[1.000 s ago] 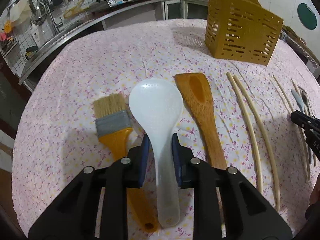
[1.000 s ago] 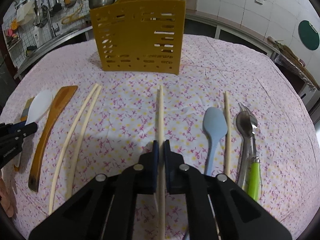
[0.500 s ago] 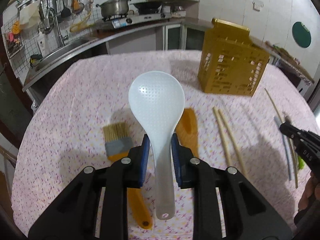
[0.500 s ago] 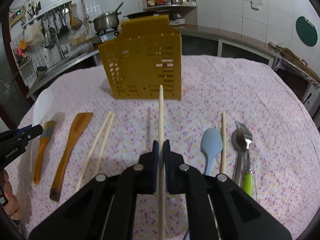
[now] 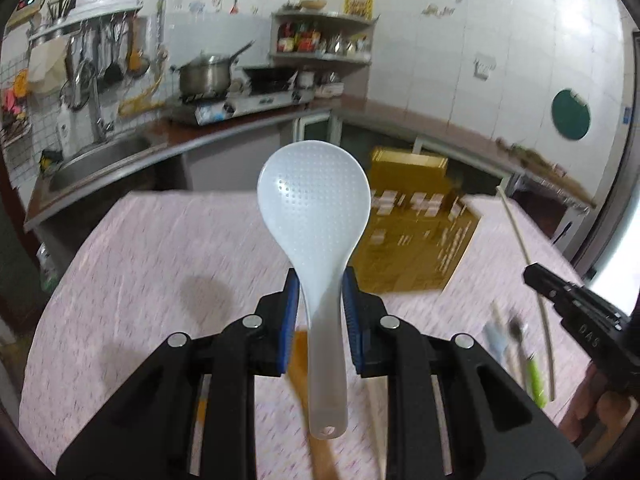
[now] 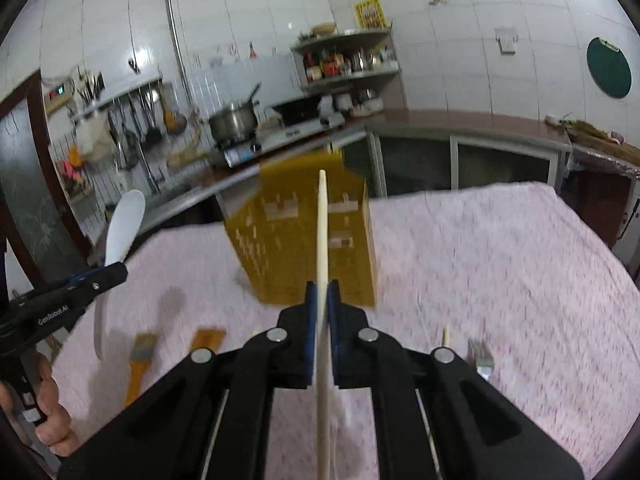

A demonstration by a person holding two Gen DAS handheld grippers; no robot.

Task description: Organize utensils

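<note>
While both tools are clear of the pink floral tablecloth, your left gripper is clamped on the neck of the translucent white plastic rice paddle, bowl forward. Your right gripper is closed tight on 1 pale wooden chopstick, aimed at the slotted mustard-yellow plastic utensil holder standing on the table. The yellow-handled pastry brush and wooden spatula lie below.

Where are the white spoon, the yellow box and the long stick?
Spoon [image 5: 313, 204]: left wrist view, middle of its bowl.
Box [image 6: 280, 248]: right wrist view, front wall.
Stick [image 6: 322, 232]: right wrist view, upper shaft.
</note>
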